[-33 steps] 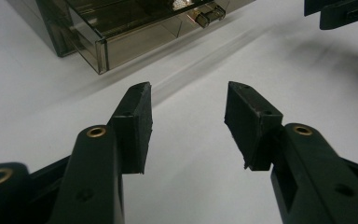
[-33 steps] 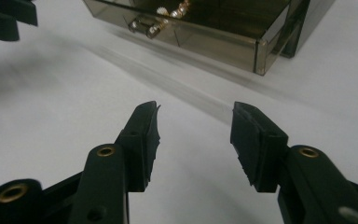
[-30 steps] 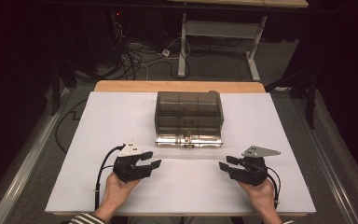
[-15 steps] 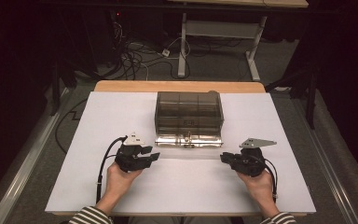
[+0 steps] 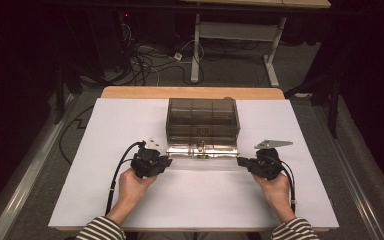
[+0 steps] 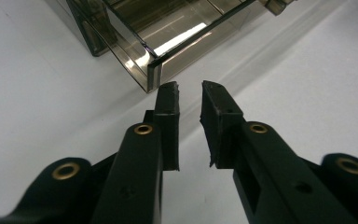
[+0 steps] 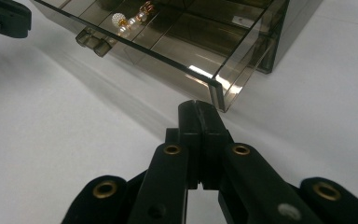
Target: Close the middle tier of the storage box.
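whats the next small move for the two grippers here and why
Probably ease both grippers inward onto the pulled-out drawer of the smoky box. The left gripper, jaws slightly apart, sits just short of one front corner; the right gripper, jaws together, sits at the other. Neither clearly touches it.

Looking like a lab: cables point(image 5: 145, 62) tangling on a grey floor point(image 5: 230, 75), white-topped table point(image 5: 105, 150) sitting among dark metal frames point(image 5: 60, 95).
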Available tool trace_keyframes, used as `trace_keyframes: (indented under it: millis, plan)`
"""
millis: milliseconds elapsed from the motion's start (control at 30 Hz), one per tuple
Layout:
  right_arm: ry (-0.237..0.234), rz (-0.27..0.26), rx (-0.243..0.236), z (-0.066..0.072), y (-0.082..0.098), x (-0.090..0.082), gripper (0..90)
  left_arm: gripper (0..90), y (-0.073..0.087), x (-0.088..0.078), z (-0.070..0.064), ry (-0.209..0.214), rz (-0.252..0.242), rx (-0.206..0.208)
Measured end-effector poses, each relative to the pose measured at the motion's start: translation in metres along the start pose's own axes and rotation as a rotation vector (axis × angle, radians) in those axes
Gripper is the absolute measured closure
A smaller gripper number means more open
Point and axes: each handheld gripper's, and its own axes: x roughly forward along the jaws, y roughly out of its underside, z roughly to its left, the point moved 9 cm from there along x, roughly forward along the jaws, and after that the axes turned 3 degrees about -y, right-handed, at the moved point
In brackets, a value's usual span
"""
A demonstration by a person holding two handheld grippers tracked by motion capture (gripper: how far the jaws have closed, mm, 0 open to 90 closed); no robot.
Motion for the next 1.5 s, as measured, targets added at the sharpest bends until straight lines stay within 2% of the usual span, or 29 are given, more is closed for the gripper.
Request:
trace_keyframes:
  millis: [133, 400, 833, 1267, 1300, 1333, 1500]
  plan:
    - [0.000, 0.008, 0.000, -0.001, -0.001, 0.002, 90.0, 78.8, -0.001, 0.004, 0.002, 0.002, 0.005, -0.019]
    - [-0.003, 0.015, 0.010, -0.004, -0.004, 0.006, 90.0, 83.7, -0.003, 0.008, 0.008, 0.032, 0.002, -0.064]
    - [0.003, 0.013, 0.011, -0.007, -0.010, 0.009, 90.0, 87.0, -0.007, 0.017, 0.009, 0.062, 0.014, -0.079]
    - [0.003, 0.022, 0.002, -0.006, -0.015, 0.014, 90.0, 87.0, -0.014, 0.019, 0.011, 0.056, 0.023, -0.072]
    - [0.006, 0.022, -0.001, -0.006, -0.016, 0.015, 90.0, 87.0, -0.015, 0.019, 0.011, 0.057, 0.022, -0.074]
    - [0.007, 0.022, 0.000, -0.007, -0.017, 0.015, 90.0, 87.0, -0.017, 0.020, 0.009, 0.059, 0.012, -0.101]
    - [0.017, 0.025, 0.002, -0.010, -0.020, 0.019, 90.0, 87.0, -0.020, 0.022, 0.010, 0.055, 0.012, -0.105]
